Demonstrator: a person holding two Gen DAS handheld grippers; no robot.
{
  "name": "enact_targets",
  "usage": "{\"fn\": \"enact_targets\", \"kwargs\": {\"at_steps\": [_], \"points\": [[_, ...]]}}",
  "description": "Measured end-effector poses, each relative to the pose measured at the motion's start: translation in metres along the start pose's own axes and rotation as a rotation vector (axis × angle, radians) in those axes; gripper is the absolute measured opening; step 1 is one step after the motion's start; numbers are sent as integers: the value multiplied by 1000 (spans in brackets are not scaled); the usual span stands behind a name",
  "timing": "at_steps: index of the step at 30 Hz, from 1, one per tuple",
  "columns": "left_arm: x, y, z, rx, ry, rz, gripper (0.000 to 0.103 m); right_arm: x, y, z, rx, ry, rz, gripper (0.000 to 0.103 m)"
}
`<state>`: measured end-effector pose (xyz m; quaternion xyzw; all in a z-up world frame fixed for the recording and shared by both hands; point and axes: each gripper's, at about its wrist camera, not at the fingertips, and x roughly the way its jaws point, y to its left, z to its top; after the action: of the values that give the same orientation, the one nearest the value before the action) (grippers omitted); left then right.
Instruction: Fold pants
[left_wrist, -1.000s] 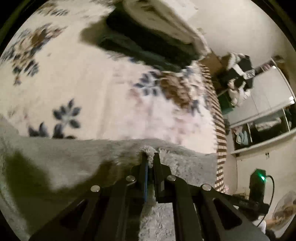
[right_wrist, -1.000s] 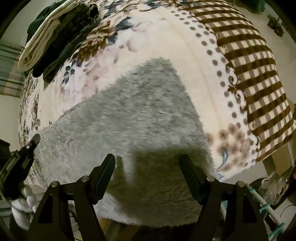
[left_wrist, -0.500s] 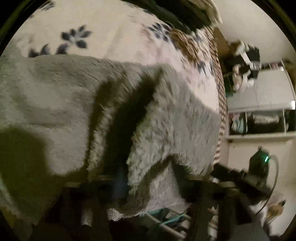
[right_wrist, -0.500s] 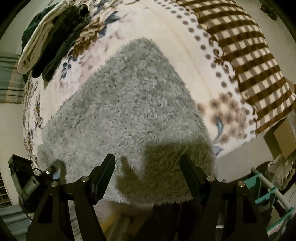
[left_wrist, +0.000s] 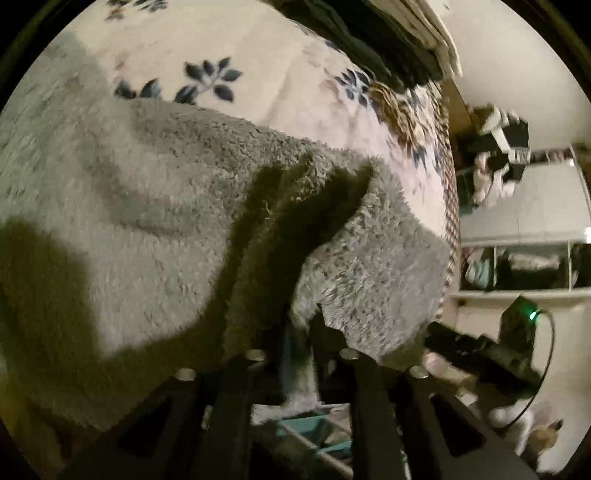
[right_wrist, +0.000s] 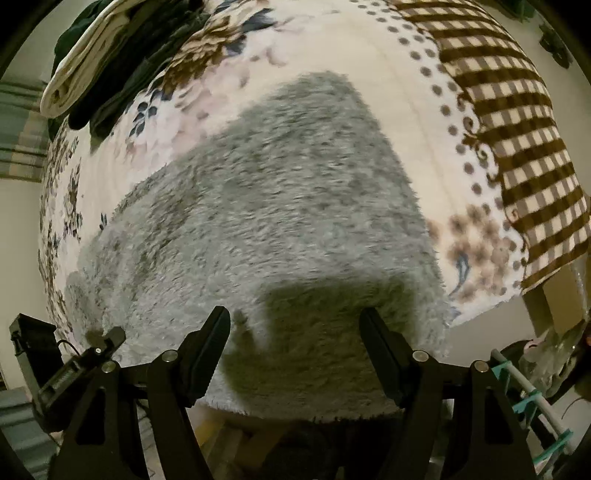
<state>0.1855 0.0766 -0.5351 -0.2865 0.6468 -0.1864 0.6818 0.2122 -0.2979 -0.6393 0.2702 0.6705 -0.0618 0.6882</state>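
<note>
The grey fluffy pants (right_wrist: 280, 221) lie spread on a floral blanket (right_wrist: 388, 59) on the bed, their near end hanging over the bed's edge. In the left wrist view the pants (left_wrist: 147, 229) bunch into a raised fold. My left gripper (left_wrist: 301, 325) is shut on the pants' edge there. It also shows in the right wrist view (right_wrist: 105, 338) at the pants' left corner. My right gripper (right_wrist: 295, 325) is open and empty, its fingers just above the near end of the pants.
A stack of folded dark and cream clothes (right_wrist: 96, 62) lies at the far side of the bed, also in the left wrist view (left_wrist: 388, 40). The brown checked blanket border (right_wrist: 517, 129) hangs off the right side. Shelves with clutter (left_wrist: 517, 229) and a teal rack (right_wrist: 532, 398) stand beside the bed.
My left gripper has pulled the pants' edge back toward the near side, lifting a fold of fabric. The right gripper has stayed open and shifted only slightly over the near end.
</note>
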Motion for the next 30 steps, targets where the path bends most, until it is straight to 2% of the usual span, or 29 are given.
{"fn": "enact_targets", "kwargs": {"at_steps": [1, 2, 3, 8, 10, 11, 12, 14, 17, 21, 23, 25, 26, 28, 29, 30], "points": [[-2, 0, 1, -23, -2, 1, 35, 0, 4, 0, -11, -1, -3, 75], [-3, -1, 3, -33, -9, -10, 57, 0, 7, 0, -19, -2, -6, 75], [-4, -5, 6, -33, -29, -39, 68, 1, 8, 0, -23, -2, -7, 75], [6, -29, 39, 22, -122, -39, 68, 7, 18, 1, -25, 10, 1, 75], [13, -38, 52, 68, -153, -16, 65, 7, 22, 0, -37, 7, 0, 75], [18, -44, 58, 94, -165, -25, 47, 8, 24, 1, -42, 5, -3, 75], [23, -47, 62, 117, -165, -52, 8, 9, 26, 1, -46, 3, -6, 75], [28, -51, 66, 155, -148, -57, 6, 12, 29, 2, -51, 5, -22, 75], [17, -45, 67, 185, -187, -17, 4, 13, 29, 4, -44, 3, -19, 75], [4, -10, 75, 91, -220, 41, 2, 9, 30, 6, -63, -9, -17, 75], [-2, 0, 78, 60, -225, 27, 2, 9, 33, 6, -76, -7, -20, 75], [-11, 5, 76, 28, -233, -31, 4, 10, 35, 6, -79, -4, -19, 75], [-19, 6, 72, 12, -242, -36, 5, 10, 37, 6, -81, -3, -17, 75], [-33, 7, 60, 3, -251, -4, 21, 9, 41, 6, -89, -7, -14, 75], [-46, 12, 48, -5, -285, -9, 54, 9, 42, 5, -95, -8, -11, 82], [-57, 18, 38, -19, -319, 0, 101, 10, 44, 5, -100, -7, -10, 86]]}}
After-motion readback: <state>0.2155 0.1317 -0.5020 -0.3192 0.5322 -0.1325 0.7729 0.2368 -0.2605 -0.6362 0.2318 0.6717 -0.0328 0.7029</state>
